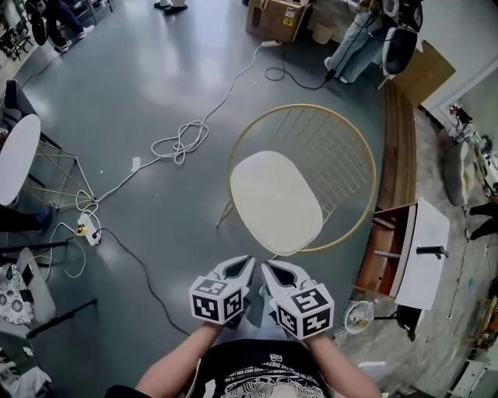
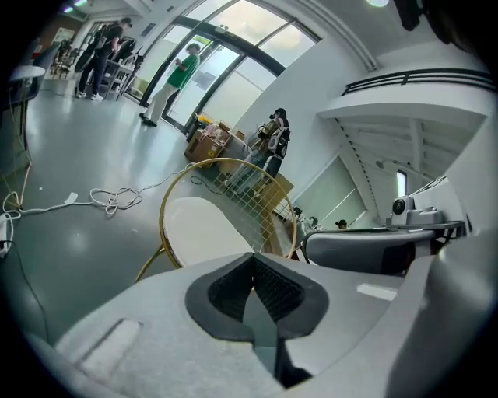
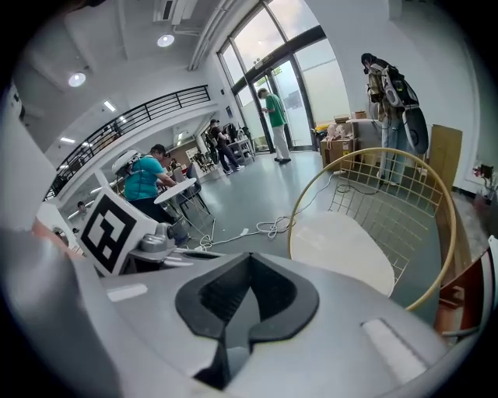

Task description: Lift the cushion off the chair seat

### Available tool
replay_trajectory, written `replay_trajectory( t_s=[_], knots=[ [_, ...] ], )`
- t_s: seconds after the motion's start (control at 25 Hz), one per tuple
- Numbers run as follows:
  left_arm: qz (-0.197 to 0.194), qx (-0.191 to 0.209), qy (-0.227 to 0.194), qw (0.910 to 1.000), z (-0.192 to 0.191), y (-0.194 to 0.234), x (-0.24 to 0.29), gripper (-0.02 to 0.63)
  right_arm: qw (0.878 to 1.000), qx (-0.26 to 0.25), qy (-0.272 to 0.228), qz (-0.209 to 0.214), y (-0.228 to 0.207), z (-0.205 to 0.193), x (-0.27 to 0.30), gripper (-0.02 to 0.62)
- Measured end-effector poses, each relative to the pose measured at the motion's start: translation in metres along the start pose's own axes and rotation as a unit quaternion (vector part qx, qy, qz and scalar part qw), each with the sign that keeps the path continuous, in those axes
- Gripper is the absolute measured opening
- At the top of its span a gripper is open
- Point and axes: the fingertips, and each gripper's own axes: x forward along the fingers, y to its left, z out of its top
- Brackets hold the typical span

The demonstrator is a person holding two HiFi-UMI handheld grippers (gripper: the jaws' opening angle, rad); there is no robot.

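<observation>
While cushion [image 1: 275, 202] tops chair [image 1: 346, 136], cabinet [image 1: 424, 260], perhaps, stands beside.

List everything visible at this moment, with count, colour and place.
cushion: one, cream, lying on the chair seat
chair: one, gold wire frame, mid-floor
white cable: one, coiled on the grey floor left of the chair
power strip: one, white, floor at left
cardboard box: one, brown, far end
round table: one, white top, left edge
cabinet: one, white with a wooden side, right of the chair
left gripper: one, grey, shut, empty, short of the cushion
right gripper: one, grey, shut, empty, beside the left
</observation>
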Motion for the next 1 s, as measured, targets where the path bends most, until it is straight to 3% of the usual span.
replay_trajectory(
  t_s=[0.32,0.56,0.84,1.0],
  knots=[
    [-0.024,-0.086,0.001,0.996,-0.013,0.035,0.046,-0.002,1.0,-0.009,0.016,0.009,-0.023,-0.005,0.035,-0.002],
    [-0.067,-0.138,-0.001,0.9882,-0.025,0.06,0.081,-0.002,1.0,0.001,0.024,0.009,-0.048,-0.01,0.056,-0.002],
    [-0.089,-0.161,0.003,0.9828,-0.042,0.104,0.113,0.002,0.999,0.005,0.051,0.01,-0.065,-0.033,0.07,-0.002],
    [-0.098,-0.158,0.022,0.9823,-0.053,0.124,0.129,0.068,0.999,0.021,0.05,0.001,-0.072,-0.04,0.072,-0.002]
  ],
)
